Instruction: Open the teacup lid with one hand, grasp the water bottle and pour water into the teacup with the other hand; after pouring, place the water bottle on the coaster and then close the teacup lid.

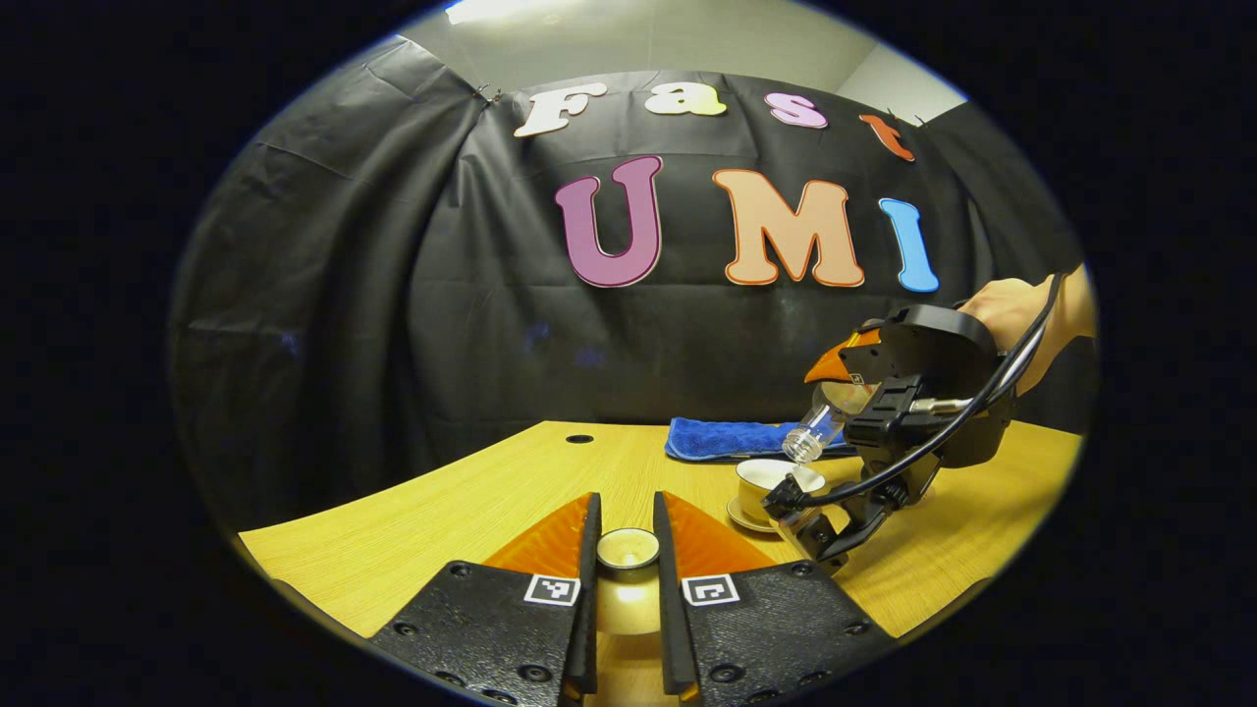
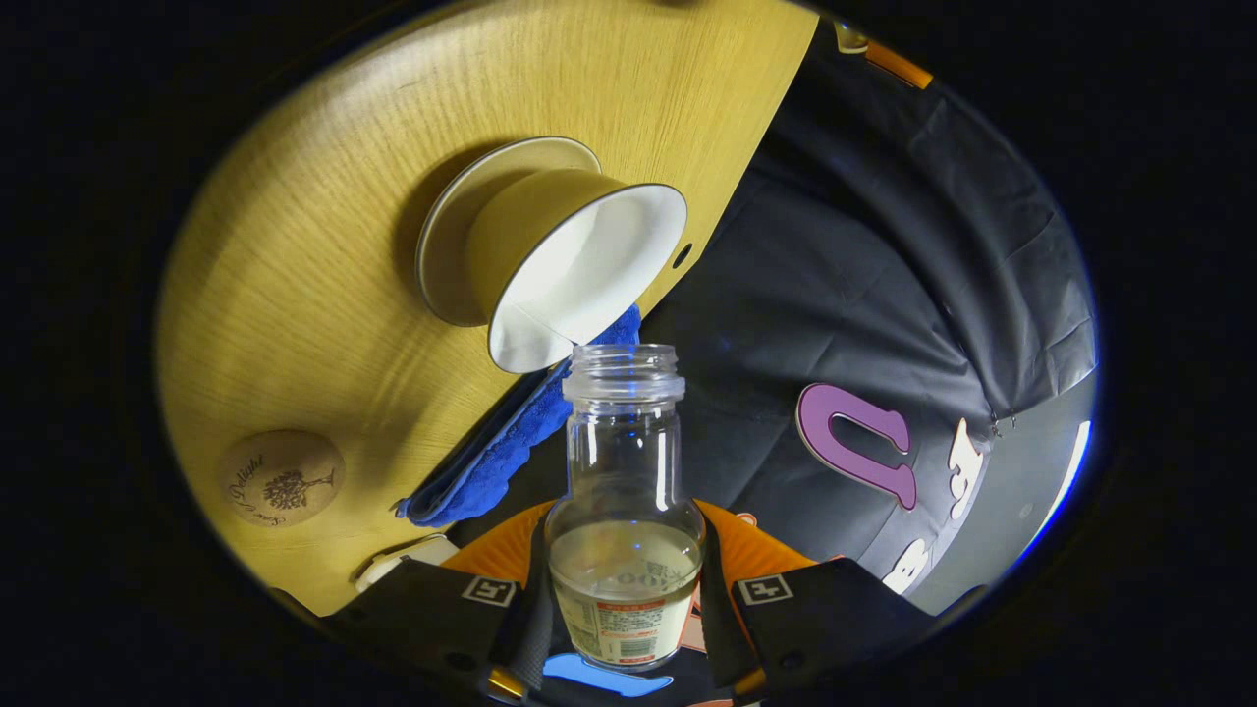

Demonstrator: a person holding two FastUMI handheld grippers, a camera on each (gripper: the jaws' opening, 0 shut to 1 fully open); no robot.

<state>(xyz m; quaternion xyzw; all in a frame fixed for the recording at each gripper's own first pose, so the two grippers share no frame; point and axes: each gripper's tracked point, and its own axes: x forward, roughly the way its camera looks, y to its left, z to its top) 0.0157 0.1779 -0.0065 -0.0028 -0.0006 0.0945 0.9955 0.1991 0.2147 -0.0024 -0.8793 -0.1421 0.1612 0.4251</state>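
The teacup [image 1: 764,483] sits on its saucer [image 1: 748,517] on the surface [image 1: 471,501], before the towel [image 1: 722,438]; the water bottle [image 1: 817,429] tilts above it.

Left gripper [image 1: 628,550] at 6 o'clock pinches small round cream teacup lid [image 1: 628,548] above light wooden table [image 1: 471,501]. At 3 o'clock, right gripper [image 1: 835,378] tilts clear glass water bottle [image 1: 815,432], mouth over white teacup [image 1: 771,483] on saucer [image 1: 746,517]. Blue folded cloth [image 1: 727,437] behind.

black claw [image 1: 627,589] housing, square markers, screws
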